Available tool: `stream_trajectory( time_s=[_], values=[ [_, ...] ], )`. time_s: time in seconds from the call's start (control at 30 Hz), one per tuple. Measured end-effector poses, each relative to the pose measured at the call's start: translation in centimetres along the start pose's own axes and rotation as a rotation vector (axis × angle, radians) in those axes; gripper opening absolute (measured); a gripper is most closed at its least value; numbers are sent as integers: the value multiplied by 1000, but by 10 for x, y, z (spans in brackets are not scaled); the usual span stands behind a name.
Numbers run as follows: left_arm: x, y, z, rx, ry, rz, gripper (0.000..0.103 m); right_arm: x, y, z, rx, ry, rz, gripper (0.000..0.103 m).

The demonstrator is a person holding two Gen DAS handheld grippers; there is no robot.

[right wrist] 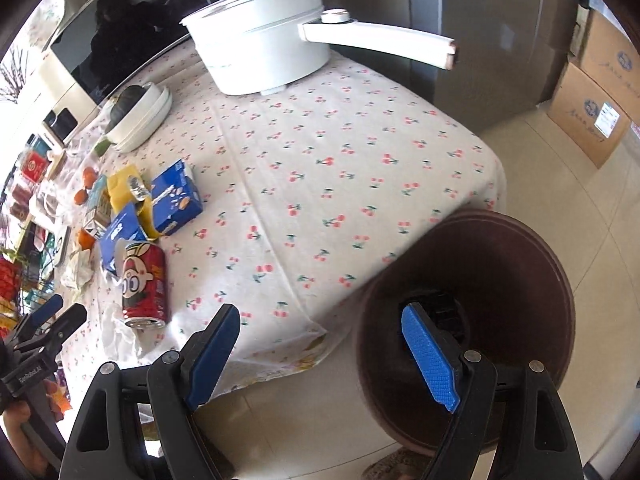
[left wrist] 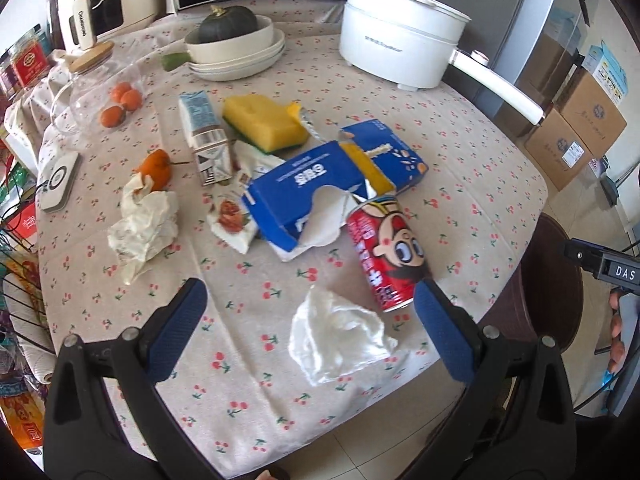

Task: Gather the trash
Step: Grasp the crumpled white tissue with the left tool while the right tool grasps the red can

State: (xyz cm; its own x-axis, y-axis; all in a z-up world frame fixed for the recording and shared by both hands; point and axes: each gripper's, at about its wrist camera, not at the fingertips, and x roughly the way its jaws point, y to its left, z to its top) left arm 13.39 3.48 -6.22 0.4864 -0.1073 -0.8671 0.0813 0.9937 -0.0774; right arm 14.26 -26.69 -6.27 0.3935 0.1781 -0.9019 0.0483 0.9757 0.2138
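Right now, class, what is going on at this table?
A person holds two grippers, both open and empty. The left gripper hovers over a crumpled white tissue beside a tipped red cartoon can. The right gripper hangs off the cherry-print tablecloth's edge, near a dark brown round bin.

A white electric pot (left wrist: 394,46) with a long handle is sitting at the far right of the cherry-print counter (left wrist: 460,184). A dark green squash (left wrist: 228,23) is resting in a cream pan stacked on plates (left wrist: 240,66). A yellow sponge (left wrist: 262,122) is lying near mid-counter. Three small oranges (left wrist: 122,102) are showing beneath a clear glass jar (left wrist: 86,92) with a wooden lid, at the left. A white puck-like device (left wrist: 59,180) is lying at the left edge. Cardboard boxes (left wrist: 576,132) are standing on the floor, far right.
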Motion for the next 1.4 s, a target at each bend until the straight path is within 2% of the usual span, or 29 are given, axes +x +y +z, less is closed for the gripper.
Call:
stream_trajectory(
  time_s=[0.2, 0.4, 0.77, 0.83, 0.87, 0.9, 0.93, 1.1, 1.27, 1.4],
  values=[
    [-4, 39, -10, -35, 19, 26, 103, 24, 66, 5, -84, 32, 34, 85],
    [-6, 68, -16, -59, 16, 47, 103, 45, 114, 2, -146, 65, 52, 85],
    [-4, 73, -21, -41, 33, 42, 103, 86, 165, -1, -171, 119, 91, 84],
    [-3, 72, -21, -38, 34, 41, 103, 93, 166, -2, -160, 135, 98, 81],
    [-3, 71, -21, -37, 34, 41, 103, 96, 166, -2, -153, 143, 104, 72],
    [-1, 70, -21, -34, 36, 38, 103, 98, 165, -2, -145, 154, 113, 57],
    [0, 68, -22, -30, 41, 35, 103, 100, 164, -2, -137, 169, 125, 54],
    [12, 50, -25, 7, 83, 3, 103, 83, 156, 1, -136, 126, 134, 54],
    [30, 17, -26, 88, 153, -12, 103, 61, 140, 4, -156, 82, 121, 54],
    [45, 0, -24, 72, 174, -4, 103, 53, 120, 4, -137, 77, 107, 54]
  ],
)
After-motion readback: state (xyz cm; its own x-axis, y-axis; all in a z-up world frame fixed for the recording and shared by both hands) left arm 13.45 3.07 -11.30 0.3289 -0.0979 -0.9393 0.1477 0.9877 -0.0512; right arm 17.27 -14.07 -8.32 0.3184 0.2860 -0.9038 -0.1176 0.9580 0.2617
